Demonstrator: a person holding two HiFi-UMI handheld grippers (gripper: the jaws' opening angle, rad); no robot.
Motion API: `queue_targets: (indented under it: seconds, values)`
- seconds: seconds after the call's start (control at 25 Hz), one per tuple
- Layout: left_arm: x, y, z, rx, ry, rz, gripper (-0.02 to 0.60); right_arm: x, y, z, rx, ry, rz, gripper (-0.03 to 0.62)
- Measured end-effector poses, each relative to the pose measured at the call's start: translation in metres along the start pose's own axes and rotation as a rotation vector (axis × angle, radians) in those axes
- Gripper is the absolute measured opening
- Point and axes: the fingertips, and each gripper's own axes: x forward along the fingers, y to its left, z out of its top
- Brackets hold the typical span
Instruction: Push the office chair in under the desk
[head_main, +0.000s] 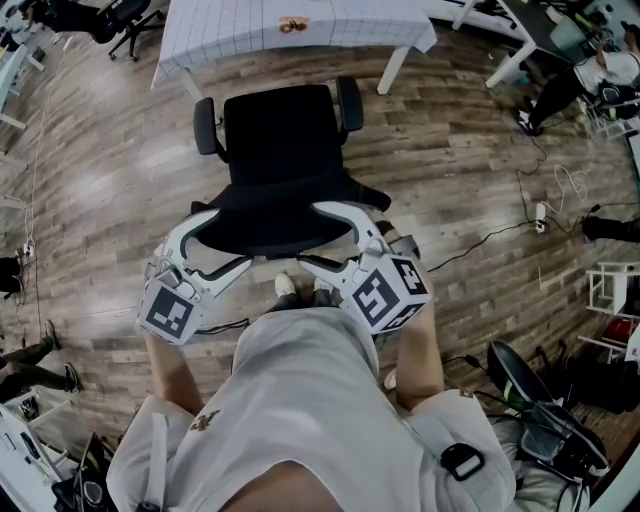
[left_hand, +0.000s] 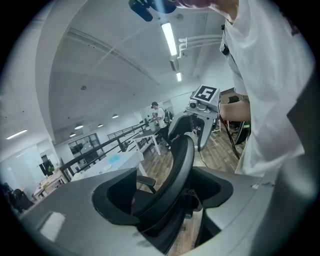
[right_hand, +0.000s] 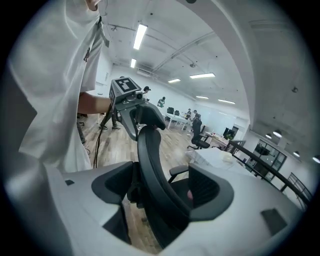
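Only the head view gives the whole layout. The black office chair is seen at the centre, its seat turned to 12 o'clock towards the desk, which is draped in a white, grid-lined cloth. The chair is placed just short of the desk, and its seat is not under it. Two padded armrests are set at 9 and 3 o'clock of the seat. The curved backrest is straddled from 7 o'clock by the left gripper and from 5 o'clock by the right gripper.

How the fingers stand is shown only by the gripper views. In each, the smooth, dark rim of the backrest is seen running up between two pale grey jaws lined with black pads. The jaws are spread wide, a gap is left beside the rim, and nothing is clamped. Beyond the backrest, the other gripper's marker cube is caught in each view.

A floor of grey-brown wood-look planks is seen from above, with cables trailed across it at 3 o'clock. A white ceiling with strip lights, a dark railing and further desks and chairs are shown only from the grippers.
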Motion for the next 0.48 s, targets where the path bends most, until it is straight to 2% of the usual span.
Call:
queue_targets:
  seconds: [0.12, 0.48]
  values:
    - [0.0014, 0.0006, 0.0, 0.002, -0.014, 0.018, 0.356, -0.0021, -0.0053, 0.0009, 0.027, -0.03, -0.024, 0.315]
    - [0.0083, 0.0018, -0.0025, -0.013, 0.002, 0.048, 0.37, -0.0022, -0.01, -0.0025, 0.03, -0.046, -0.019, 0.319]
